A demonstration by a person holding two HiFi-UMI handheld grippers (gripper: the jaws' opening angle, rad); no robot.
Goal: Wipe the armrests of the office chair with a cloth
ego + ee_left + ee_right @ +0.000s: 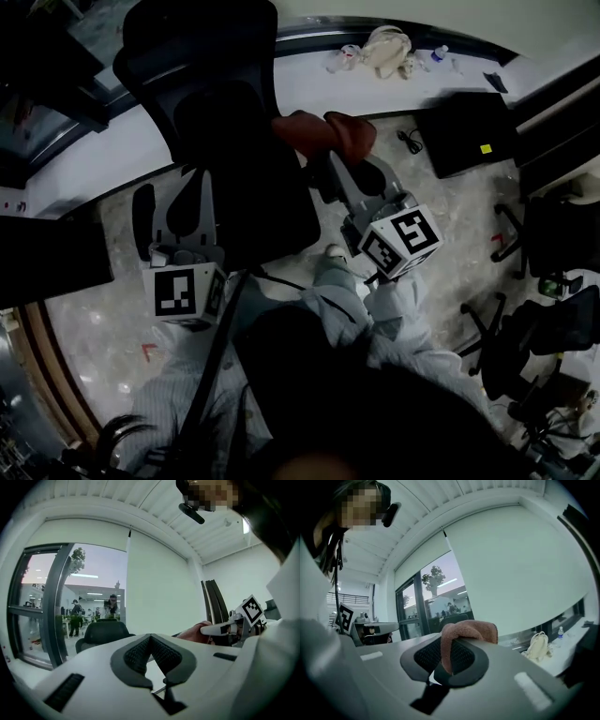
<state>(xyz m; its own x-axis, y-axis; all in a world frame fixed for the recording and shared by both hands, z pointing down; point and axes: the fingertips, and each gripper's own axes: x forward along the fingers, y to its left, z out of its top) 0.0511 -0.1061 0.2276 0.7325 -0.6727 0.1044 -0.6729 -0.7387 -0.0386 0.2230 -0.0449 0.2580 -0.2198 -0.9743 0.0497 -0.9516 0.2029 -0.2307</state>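
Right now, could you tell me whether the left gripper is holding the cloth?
No, the left gripper is shut on nothing, while the cloth is pinched in the right gripper.

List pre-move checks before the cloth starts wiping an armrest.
1. Reddish-brown terry cloth clamped in right tool: ok.
2. Left tool jaws together on nothing: ok.
3. Cloth already touching an armrest of the black office chair: cannot tell, the head view is too dark.
4. Black armrest pad beside the left tool uncovered: ok.
5. Enough cloth hanging past the jaws to wipe with: ok.
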